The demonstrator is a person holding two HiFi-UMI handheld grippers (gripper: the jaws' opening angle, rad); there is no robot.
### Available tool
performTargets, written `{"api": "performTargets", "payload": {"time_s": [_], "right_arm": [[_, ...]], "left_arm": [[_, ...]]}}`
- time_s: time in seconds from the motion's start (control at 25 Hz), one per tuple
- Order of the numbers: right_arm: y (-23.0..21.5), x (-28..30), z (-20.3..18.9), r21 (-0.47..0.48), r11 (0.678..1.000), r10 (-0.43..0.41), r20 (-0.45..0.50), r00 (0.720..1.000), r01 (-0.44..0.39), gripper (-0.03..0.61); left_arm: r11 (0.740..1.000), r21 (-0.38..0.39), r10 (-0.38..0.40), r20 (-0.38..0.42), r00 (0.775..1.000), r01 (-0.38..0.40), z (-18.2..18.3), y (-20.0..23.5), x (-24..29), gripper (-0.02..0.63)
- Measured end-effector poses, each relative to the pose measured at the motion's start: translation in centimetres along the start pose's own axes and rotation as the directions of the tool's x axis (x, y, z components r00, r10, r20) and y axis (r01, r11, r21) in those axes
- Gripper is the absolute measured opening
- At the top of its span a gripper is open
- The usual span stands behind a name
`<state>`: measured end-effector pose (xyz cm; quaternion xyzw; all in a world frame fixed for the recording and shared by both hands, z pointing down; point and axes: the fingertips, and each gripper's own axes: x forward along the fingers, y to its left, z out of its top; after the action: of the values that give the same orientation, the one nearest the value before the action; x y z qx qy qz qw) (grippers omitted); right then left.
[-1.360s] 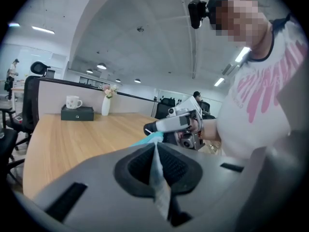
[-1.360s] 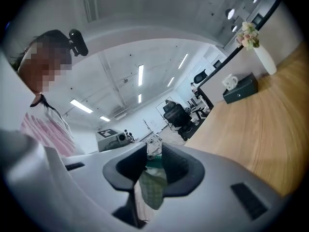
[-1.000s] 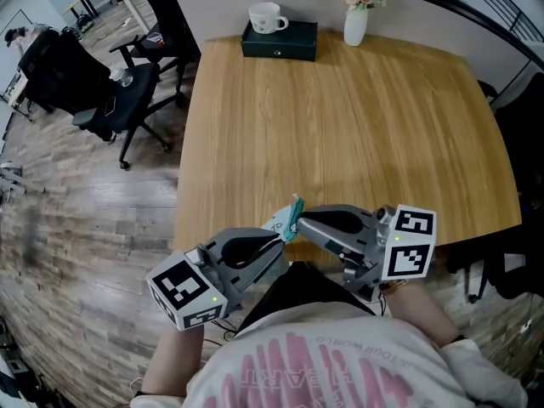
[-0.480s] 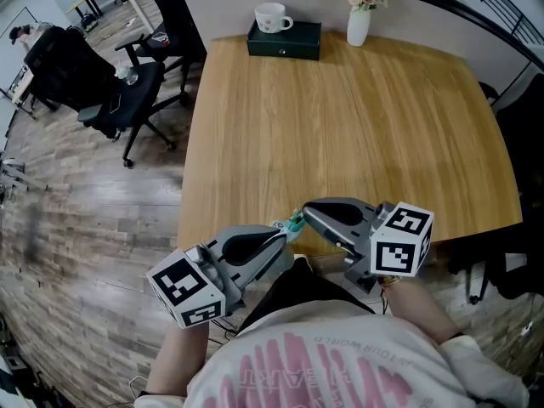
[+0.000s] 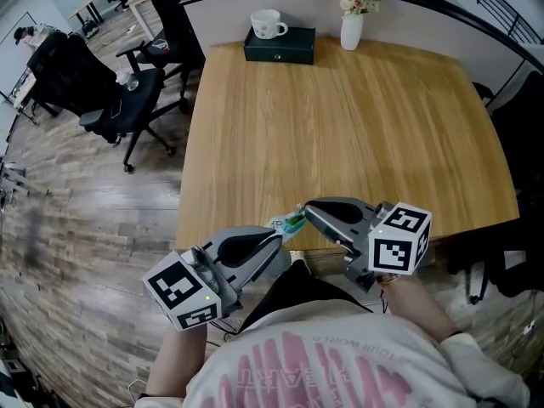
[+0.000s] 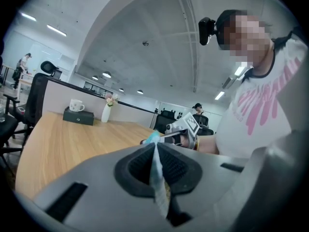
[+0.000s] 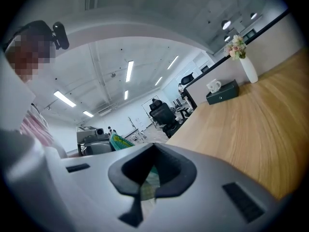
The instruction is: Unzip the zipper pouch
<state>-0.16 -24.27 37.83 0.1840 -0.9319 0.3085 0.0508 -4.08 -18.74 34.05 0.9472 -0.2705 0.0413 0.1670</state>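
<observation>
A small pouch (image 5: 292, 223) with a teal and light pattern hangs in the air over the table's near edge, stretched between both grippers. My left gripper (image 5: 283, 237) comes in from the lower left and is shut on one end of it. In the left gripper view the pouch fabric (image 6: 157, 170) stands as a thin edge pinched between the black pads (image 6: 176, 166). My right gripper (image 5: 309, 212) reaches in from the right and is shut on the other end. Between its jaws the pouch (image 7: 150, 180) shows as a pale strip. The zipper itself is too small to make out.
The wooden table (image 5: 340, 134) stretches ahead. At its far edge stand a dark box (image 5: 279, 44) with a white cup (image 5: 265, 23) on it and a white vase (image 5: 351, 31) of flowers. Black office chairs (image 5: 110, 100) stand on the floor to the left.
Both grippers keep their hold on the pouch. The right gripper has drawn slightly left and nearer; the pouch sits a little lower between the tips.
</observation>
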Motion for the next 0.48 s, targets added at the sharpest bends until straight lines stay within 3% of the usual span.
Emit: {"api": "performTargets", "payload": {"time_s": [0.48], "right_arm": [[-0.2,-2.4,-0.6,-0.012,0.998,-0.060,0.036,0.998,0.061,0.000]], "left_arm": [[1.000,0.000,0.003,0.016,1.000,-0.003,0.7,-1.5,-0.4,0.008]]}}
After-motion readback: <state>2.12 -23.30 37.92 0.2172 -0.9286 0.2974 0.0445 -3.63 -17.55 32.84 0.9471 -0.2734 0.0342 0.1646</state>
